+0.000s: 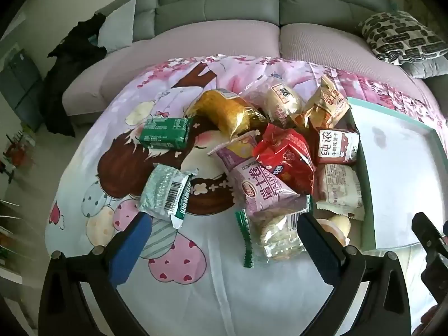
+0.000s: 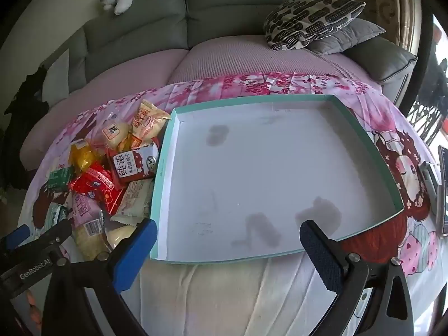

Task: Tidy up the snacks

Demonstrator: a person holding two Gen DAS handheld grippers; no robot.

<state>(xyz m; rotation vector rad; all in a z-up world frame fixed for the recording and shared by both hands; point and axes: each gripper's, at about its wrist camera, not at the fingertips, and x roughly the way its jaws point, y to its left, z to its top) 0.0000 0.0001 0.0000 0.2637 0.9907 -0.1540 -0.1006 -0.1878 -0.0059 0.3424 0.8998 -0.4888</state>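
Both my grippers, left gripper [image 1: 224,240] and right gripper [image 2: 228,247], gape fully wide and empty. At twelve o'clock of my left lies the snack pile [image 1: 260,151]; the tray [image 2: 173,184] sits beneath my right. Overlapping slippery wrappers risk dragging neighbours along.

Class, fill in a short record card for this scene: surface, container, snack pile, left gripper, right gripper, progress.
surface: cartoon-print cloth over a table in front of a sofa
container: teal-rimmed box, nothing inside
snack pile: wrapped snacks heaped beside the box, including a red packet and a green packet
left gripper: open, holding nothing
right gripper: open, over the box's near edge
progress: no snack boxed yet
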